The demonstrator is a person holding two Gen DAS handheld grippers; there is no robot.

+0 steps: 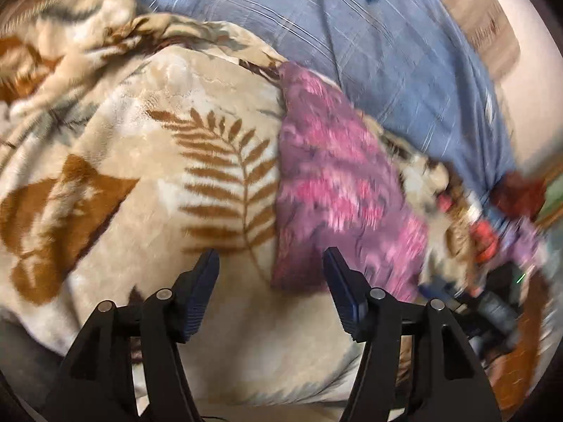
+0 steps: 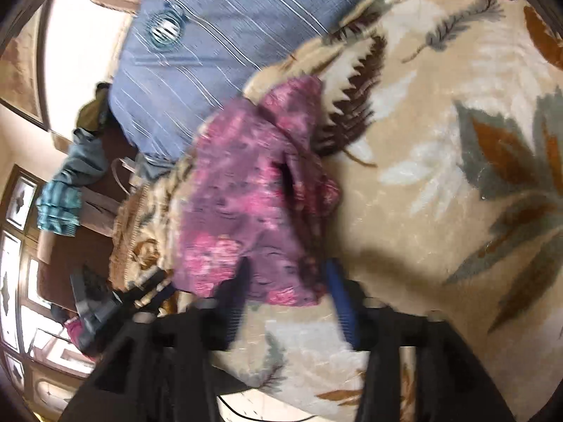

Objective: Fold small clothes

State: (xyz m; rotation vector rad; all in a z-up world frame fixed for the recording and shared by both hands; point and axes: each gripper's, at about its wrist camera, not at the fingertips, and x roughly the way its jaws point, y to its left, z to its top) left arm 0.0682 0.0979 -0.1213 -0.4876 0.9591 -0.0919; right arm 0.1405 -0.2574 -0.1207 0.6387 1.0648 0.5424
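Above the leaf-print blanket point(image 1: 140, 140), both hand-held grippers point(image 1: 271, 260) point(image 2: 288, 274) tilt downward, jaws apart, gripping nothing, near the purple garment point(image 1: 334, 183).

This is a bedroom in a home. A plush leaf-print blanket point(image 1: 147, 161) covers a bed, with a blue striped bedsheet point(image 1: 387, 52) at the far side and clothes point(image 2: 70, 183) strewn at its left.

My left claw point(image 1: 271, 263): jaws spread apart, nothing pinched between the blue ribbed pads, black fingers angled downward. My right claw point(image 2: 288, 277): jaws likewise parted, pads blurred, gripping nothing, tilted down. The right claw also shows at the lower right of the left wrist view.
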